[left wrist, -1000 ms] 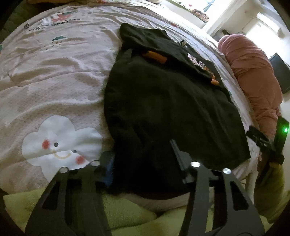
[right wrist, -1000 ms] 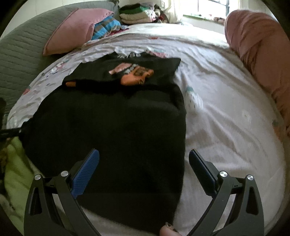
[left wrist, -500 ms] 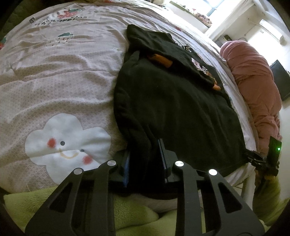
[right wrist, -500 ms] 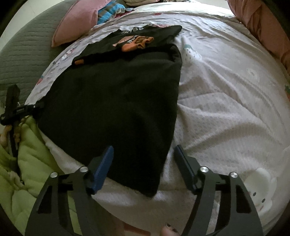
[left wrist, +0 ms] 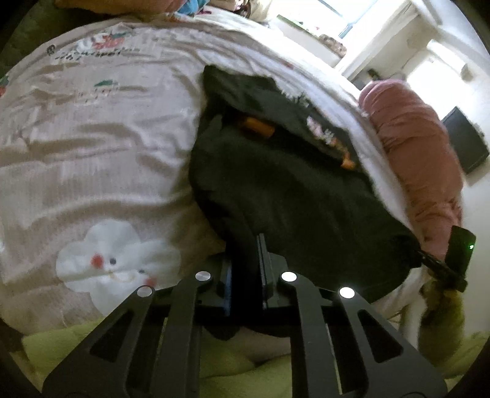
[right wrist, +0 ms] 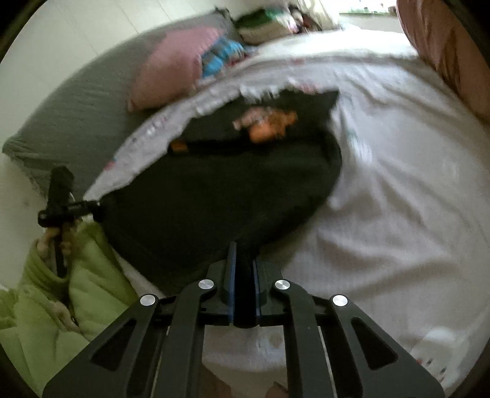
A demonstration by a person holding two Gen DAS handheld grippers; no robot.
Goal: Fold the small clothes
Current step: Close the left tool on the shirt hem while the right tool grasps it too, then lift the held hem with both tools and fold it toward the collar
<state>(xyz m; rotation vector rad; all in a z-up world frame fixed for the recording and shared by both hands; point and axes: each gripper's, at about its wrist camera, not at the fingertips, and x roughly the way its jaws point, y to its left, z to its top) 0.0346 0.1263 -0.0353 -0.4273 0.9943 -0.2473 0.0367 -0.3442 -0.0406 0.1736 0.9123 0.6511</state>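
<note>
A black small garment (left wrist: pixel 291 199) with an orange and pink print lies on the pale printed bed sheet (left wrist: pixel 92 153), its far end folded over. My left gripper (left wrist: pixel 254 242) is shut on the near left corner of its hem, and fabric fills the gap between the pads. In the right wrist view the same black garment (right wrist: pixel 214 189) stretches away, with my right gripper (right wrist: pixel 243 248) shut on the near right corner. Each view shows the other gripper pinching the opposite corner: the right gripper (left wrist: pixel 428 260), the left gripper (right wrist: pixel 88 203). The near hem is lifted off the sheet.
A rolled pink blanket (left wrist: pixel 422 153) lies along the bed's right side. A pink pillow (right wrist: pixel 174 64), a grey cover (right wrist: pixel 76 107) and a pile of folded clothes (right wrist: pixel 266 21) sit at the far left. The person's green sleeve (right wrist: pixel 76 275) is at the near edge.
Both grippers went from open around the near hem to shut on its corners. The hem has risen a little off the sheet and the right wrist view has tilted up.
</note>
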